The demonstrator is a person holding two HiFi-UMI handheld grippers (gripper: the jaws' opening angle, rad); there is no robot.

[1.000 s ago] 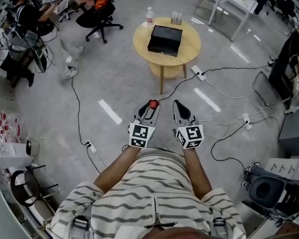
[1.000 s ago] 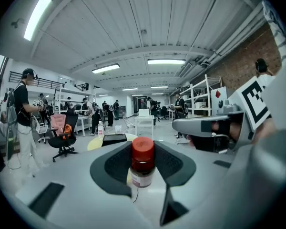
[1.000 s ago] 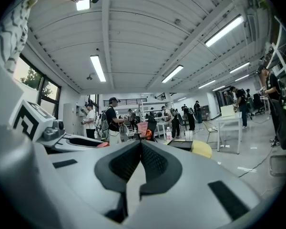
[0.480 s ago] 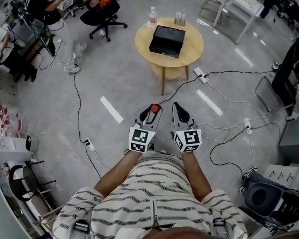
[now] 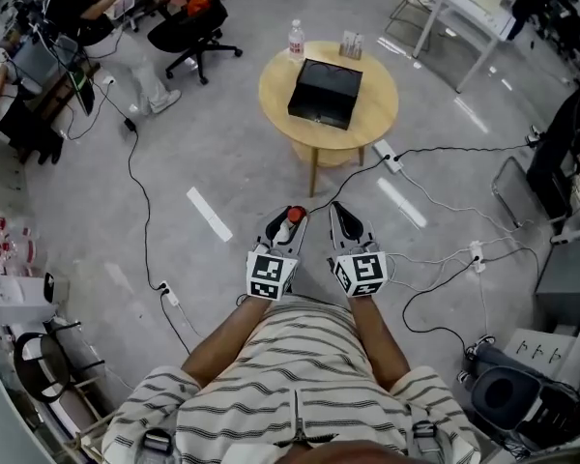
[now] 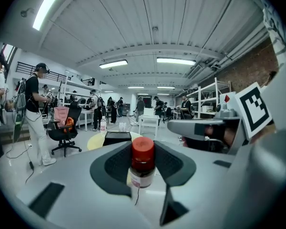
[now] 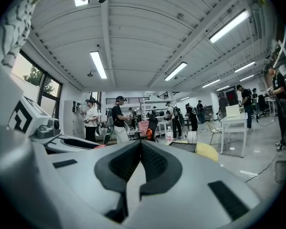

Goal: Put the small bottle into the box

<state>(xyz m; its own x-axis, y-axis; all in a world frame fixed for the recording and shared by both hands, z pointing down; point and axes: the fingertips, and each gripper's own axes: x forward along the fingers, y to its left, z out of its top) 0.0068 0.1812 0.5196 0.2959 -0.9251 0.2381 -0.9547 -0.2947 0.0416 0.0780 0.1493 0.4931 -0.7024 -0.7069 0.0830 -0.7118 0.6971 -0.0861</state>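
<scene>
**Small bottle held in my left claw, the box well ahead on the table**

My left claw point(image 5: 291, 215) was clamped on the small bottle point(image 6: 142, 166), gripping the body below its red cap. The bottle stood upright between the pads, I judge so that it would ride steady and go in base first. My right claw point(image 5: 341, 218) had its jaws pressed together on nothing and hung just beside the left, since one claw seemed enough for this job. The black box point(image 5: 325, 93) sat on the round table point(image 5: 278, 90), well apart from both claws, so the bottle was not yet in it. From where I stood the box looked dark all over. I could not tell whether it was open or what lay inside. A water bottle point(image 5: 296, 40) stood at the table's far edge.
</scene>
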